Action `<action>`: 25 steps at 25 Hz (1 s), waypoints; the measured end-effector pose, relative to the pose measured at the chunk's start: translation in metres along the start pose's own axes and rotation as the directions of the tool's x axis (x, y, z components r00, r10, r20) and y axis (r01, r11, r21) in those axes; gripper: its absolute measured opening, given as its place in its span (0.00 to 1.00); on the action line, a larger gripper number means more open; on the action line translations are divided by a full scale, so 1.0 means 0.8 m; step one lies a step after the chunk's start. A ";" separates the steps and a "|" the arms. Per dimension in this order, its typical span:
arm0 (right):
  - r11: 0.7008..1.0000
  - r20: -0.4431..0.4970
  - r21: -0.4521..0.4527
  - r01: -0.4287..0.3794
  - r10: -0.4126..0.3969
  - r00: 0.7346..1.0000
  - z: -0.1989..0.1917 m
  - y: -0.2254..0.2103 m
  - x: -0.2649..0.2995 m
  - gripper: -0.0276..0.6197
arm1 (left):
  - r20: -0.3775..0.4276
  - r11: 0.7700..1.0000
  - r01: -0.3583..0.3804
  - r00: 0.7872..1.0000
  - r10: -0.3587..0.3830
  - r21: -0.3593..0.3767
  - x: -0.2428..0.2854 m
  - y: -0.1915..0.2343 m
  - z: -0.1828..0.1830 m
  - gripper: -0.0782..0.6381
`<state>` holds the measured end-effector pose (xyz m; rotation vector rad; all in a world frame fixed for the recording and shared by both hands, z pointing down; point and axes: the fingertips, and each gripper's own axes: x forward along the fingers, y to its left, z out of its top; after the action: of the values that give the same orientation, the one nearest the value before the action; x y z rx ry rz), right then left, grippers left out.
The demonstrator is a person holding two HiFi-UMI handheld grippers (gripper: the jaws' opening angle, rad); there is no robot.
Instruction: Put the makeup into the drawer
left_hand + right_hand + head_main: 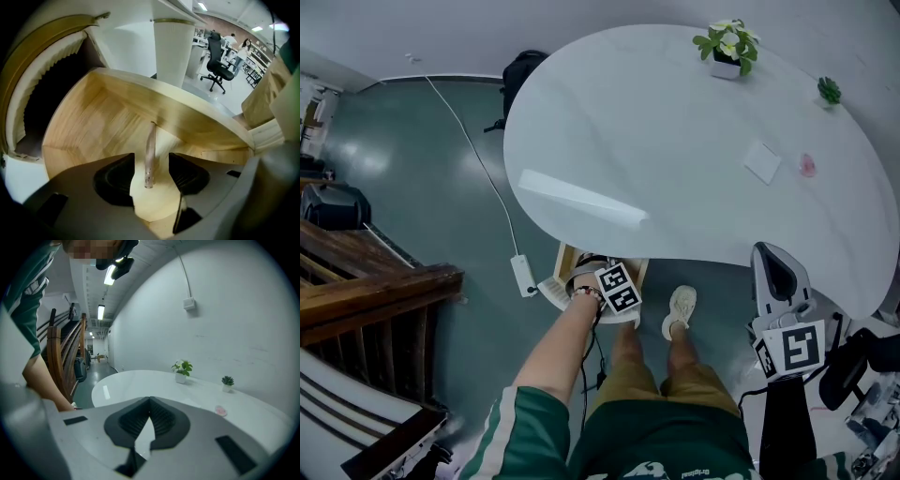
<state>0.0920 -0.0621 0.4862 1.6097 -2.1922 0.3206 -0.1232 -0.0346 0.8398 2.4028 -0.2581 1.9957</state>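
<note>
Makeup, 1 slim pink stick (pixel 150 145), sits inside the wooden drawer (pixel 89 117) with its far end at the drawer's wall; we cannot tell whether it lies flat or leans. We hold the left gripper (pixel 151 158) steeply downward over it, jaws parted with a gap on both sides of the stick, gripping nothing, which we judge suits leaving it there. The right gripper (pixel 150 403) idles beside the table (pixel 675 169), jaws together and empty. In the head view the tabletop hides most of the drawer, and 1 pink item (pixel 807 165) on the table is too small to identify.
</note>
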 end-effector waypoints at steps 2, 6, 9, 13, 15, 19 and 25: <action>1.000 0.005 0.002 -0.001 0.001 1.000 0.000 -0.002 -0.001 0.05 | 0.004 1.000 -0.005 1.000 0.005 -0.024 -0.004 0.004 0.001 0.43; 1.000 0.026 0.001 -0.007 0.007 1.000 0.009 -0.006 -0.006 0.05 | 0.044 0.993 -0.035 0.998 0.040 -0.109 -0.033 0.021 0.009 0.45; 1.000 0.054 -0.002 -0.015 0.015 0.998 0.023 -0.005 -0.011 0.05 | 0.066 0.984 -0.036 0.997 0.048 -0.175 -0.063 0.031 0.011 0.47; 1.000 0.112 -0.002 -0.026 0.026 0.993 0.054 -0.002 -0.019 0.05 | 0.063 0.971 -0.050 0.996 0.066 -0.233 -0.102 0.031 -0.001 0.52; 0.999 0.146 -0.003 -0.036 0.036 0.989 0.071 -0.001 -0.022 0.05 | 0.082 0.954 -0.069 0.992 0.097 -0.293 -0.129 0.030 -0.001 0.55; 0.998 0.204 -0.010 -0.065 0.065 0.977 0.099 0.002 -0.032 0.05 | 0.116 0.887 -0.115 0.976 0.185 -0.446 -0.185 0.012 -0.005 0.55; 0.994 0.290 -0.028 -0.102 0.106 0.951 0.140 0.006 -0.050 0.05 | 0.185 0.778 -0.229 0.896 0.403 -0.586 -0.300 0.016 0.014 0.56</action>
<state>0.0777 -0.0723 0.3684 1.6245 -2.4982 0.1019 -0.1563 -0.0193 0.6016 2.3462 -1.1510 1.3367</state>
